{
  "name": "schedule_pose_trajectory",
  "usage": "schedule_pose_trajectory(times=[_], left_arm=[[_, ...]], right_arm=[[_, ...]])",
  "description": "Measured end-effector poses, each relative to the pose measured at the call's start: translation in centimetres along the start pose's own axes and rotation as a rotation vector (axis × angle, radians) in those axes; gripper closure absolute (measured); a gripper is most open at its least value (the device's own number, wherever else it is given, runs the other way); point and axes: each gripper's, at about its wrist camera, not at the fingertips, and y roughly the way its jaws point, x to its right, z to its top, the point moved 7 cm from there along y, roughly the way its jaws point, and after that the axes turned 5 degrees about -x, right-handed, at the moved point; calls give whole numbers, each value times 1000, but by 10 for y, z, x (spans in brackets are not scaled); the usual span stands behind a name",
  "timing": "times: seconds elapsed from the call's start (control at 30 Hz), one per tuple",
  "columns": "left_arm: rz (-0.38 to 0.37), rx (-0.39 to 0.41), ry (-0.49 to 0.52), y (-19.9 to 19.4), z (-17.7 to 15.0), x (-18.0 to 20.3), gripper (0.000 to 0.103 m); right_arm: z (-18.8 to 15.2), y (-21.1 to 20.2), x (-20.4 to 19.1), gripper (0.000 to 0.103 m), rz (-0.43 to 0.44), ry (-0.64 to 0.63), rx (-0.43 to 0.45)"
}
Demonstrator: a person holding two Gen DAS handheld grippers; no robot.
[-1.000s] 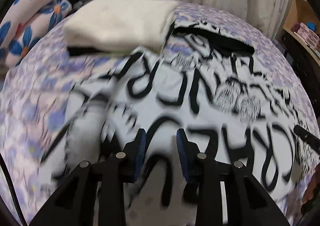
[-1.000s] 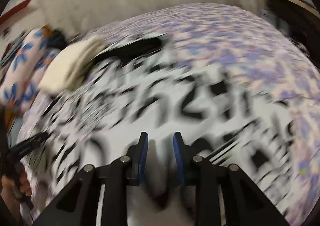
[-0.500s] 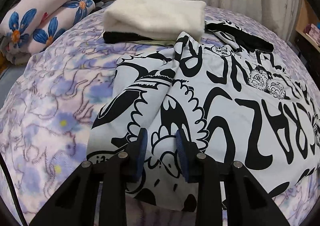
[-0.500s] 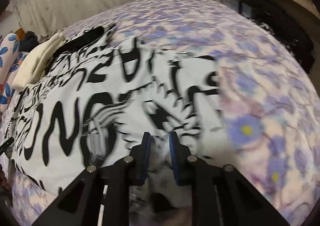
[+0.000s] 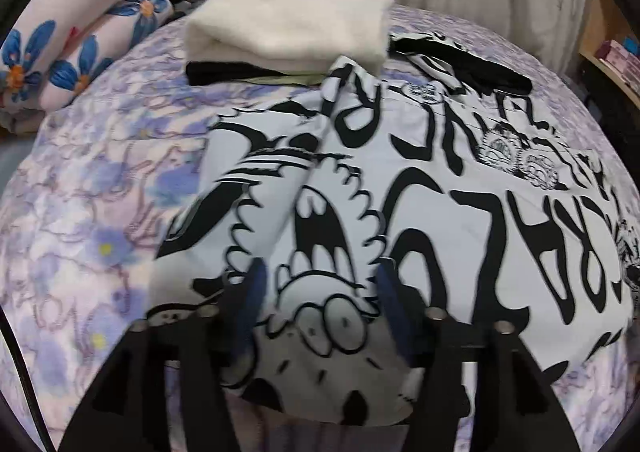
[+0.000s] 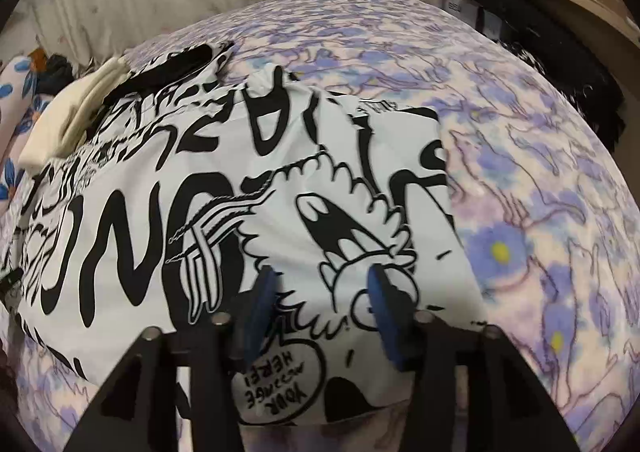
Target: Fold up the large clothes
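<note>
on purple bedding, both tools just opened over printed garment.

A bed in purple-flowered cover is carrying a black-and-white printed garment lying spread just ahead of the tongs, folded cream and black clothes sitting beyond it, flowered pillows resting far left.

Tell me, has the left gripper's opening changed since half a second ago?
Yes. The left gripper has just been opening: its blue pads now stand wider across the cartoon face on the printed shirt, which lies between them, unpinched.
</note>
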Motion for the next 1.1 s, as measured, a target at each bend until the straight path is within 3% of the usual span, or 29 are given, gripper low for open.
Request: schedule_pose_trajectory(times=[0.13, 0.27, 0.5, 0.8, 0.97, 1.1], left_arm=[[25, -46, 47, 7, 0, 14, 21], [40, -65, 35, 11, 2, 19, 15], [42, -105, 52, 11, 4, 22, 11], [-129, -215, 59, -5, 8, 39, 11], [-194, -216, 94, -20, 36, 56, 11], [-255, -216, 105, -25, 67, 73, 11]], right_arm=[[-1, 2, -7, 32, 7, -14, 14], [-2, 4, -10, 23, 13, -6, 30], [1, 6, -15, 21, -45, -7, -43], [3, 3, -19, 21, -54, 6, -154], [6, 1, -31, 21, -18, -15, -279], [18, -2, -47, 21, 29, -46, -321]])
